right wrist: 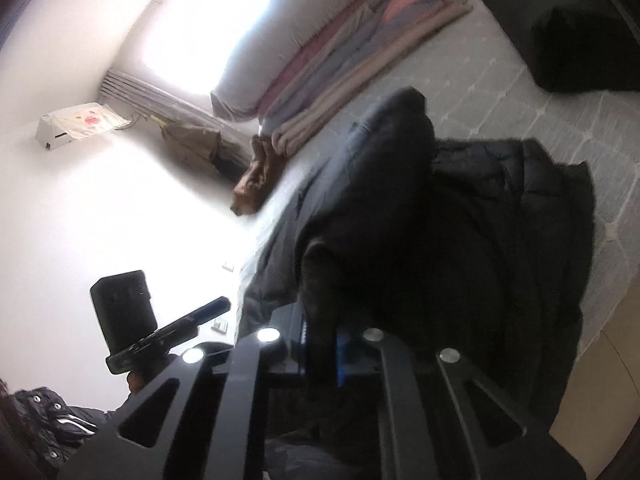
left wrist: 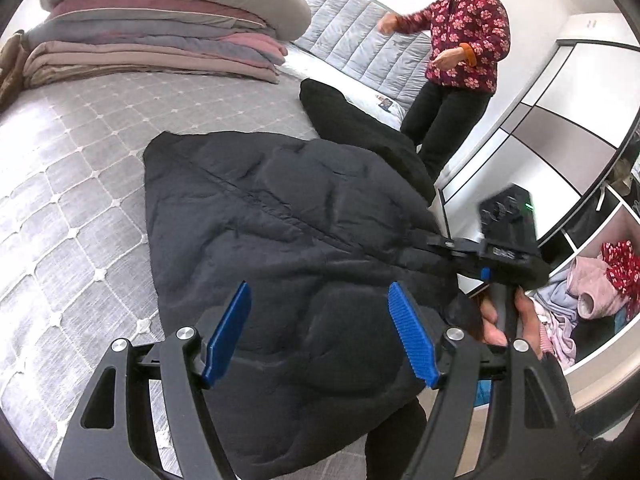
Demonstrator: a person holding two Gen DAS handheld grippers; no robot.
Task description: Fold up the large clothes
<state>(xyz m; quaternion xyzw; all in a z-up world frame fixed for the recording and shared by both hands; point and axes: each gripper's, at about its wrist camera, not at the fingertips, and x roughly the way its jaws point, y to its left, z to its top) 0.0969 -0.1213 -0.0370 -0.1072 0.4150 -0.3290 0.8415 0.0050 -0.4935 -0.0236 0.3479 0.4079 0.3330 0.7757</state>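
A large black quilted jacket (left wrist: 280, 232) lies on the grey quilted bed (left wrist: 72, 200), its near edge hanging over the bed's side. My left gripper (left wrist: 320, 332) is open just above the jacket's near part, its blue pads (left wrist: 230, 332) apart and empty. My right gripper (left wrist: 448, 246) shows at the jacket's right edge, shut on the fabric. In the right wrist view the right gripper (right wrist: 324, 356) is shut on a fold of the jacket (right wrist: 440, 248), which drapes up from its jaws.
A stack of folded blankets and a pillow (left wrist: 160, 36) sits at the bed's far end. Another black garment (left wrist: 352, 120) lies beyond the jacket. A person in a red floral top (left wrist: 464, 44) stands by the bed. A wardrobe with loose clothes (left wrist: 592, 292) is at the right.
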